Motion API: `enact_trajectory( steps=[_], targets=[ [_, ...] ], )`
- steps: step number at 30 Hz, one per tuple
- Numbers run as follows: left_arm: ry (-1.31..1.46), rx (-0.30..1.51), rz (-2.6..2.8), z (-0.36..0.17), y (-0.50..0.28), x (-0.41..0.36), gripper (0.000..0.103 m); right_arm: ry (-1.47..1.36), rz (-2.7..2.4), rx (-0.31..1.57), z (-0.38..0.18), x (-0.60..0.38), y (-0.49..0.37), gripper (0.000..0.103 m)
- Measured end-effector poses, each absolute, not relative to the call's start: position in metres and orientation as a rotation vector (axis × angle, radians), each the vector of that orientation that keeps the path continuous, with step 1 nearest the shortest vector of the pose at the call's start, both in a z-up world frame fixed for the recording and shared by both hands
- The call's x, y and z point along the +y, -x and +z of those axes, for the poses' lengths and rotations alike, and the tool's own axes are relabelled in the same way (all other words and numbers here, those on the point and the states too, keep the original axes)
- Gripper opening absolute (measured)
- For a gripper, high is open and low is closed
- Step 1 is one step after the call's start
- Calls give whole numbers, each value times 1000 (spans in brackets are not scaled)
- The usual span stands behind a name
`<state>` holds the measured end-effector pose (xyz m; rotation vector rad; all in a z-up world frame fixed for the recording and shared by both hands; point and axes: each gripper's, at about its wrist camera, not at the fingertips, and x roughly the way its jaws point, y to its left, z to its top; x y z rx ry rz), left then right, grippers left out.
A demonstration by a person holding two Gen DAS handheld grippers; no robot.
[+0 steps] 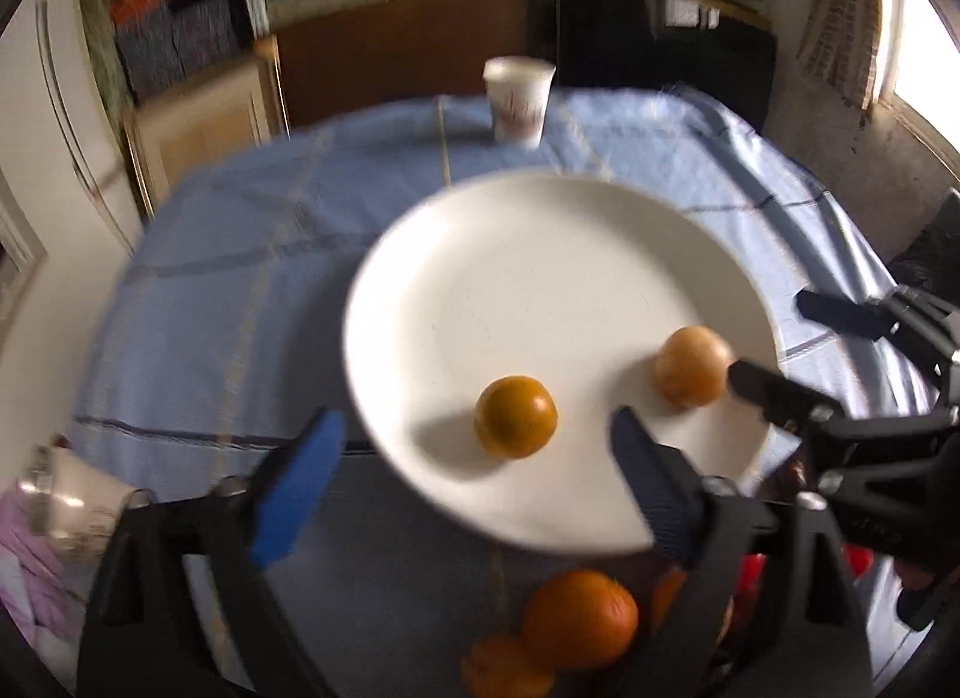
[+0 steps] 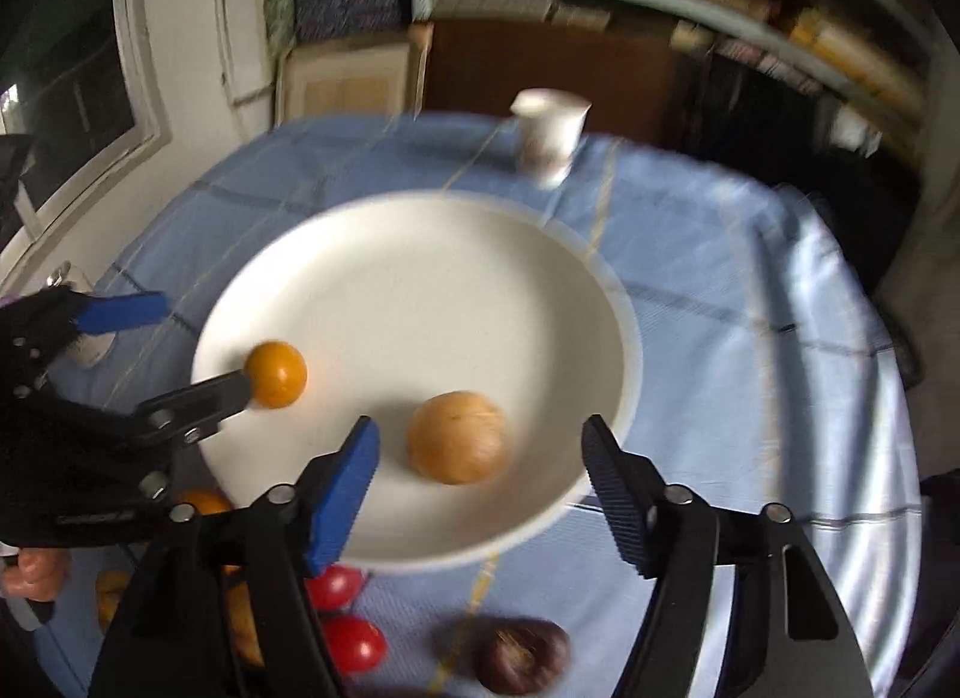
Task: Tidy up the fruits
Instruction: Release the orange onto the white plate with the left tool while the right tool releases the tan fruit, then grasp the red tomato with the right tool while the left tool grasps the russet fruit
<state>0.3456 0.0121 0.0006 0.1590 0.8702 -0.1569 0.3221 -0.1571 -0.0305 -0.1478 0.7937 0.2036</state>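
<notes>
A white plate point(image 1: 540, 278) point(image 2: 420, 290) lies on the blue checked tablecloth with two fruits on it. A small deep-orange fruit point(image 1: 516, 416) point(image 2: 276, 374) rests near its left rim, between the wide-apart fingers of my left gripper point(image 1: 477, 416) point(image 2: 203, 344); neither pad presses on it. A paler tan round fruit point(image 1: 690, 374) point(image 2: 459, 437) sits between the spread fingers of my right gripper point(image 2: 480, 428) point(image 1: 770, 339), clear of both pads. Both grippers are open and point down at the plate's near side.
Near the table's front edge lie oranges point(image 1: 579, 620), two red tomatoes point(image 2: 354, 644) and a dark purple fruit point(image 2: 519, 662). A white paper cup point(image 1: 519, 98) point(image 2: 552, 134) stands beyond the plate. A metal tumbler point(image 1: 60, 506) lies at the left.
</notes>
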Motion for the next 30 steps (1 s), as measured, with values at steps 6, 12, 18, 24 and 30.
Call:
enact_trajectory(
  steps=[6,12,18,24,30],
  targets=[
    [-166,767,-110,26,-278,19,98,147,134,523,2,-181,-232,100],
    [-38,785,-120,15,-209,47,98,157,162,572,-14,-205,-172,100],
    [-5,784,-102,-11,-161,59,98,195,131,628,-49,-218,-140,99],
    [-10,760,-134,-26,-141,61,98,160,133,686,-69,-222,-150,99],
    [-17,783,-172,-36,-146,56,98,168,147,684,-72,-222,-158,99]
  ],
)
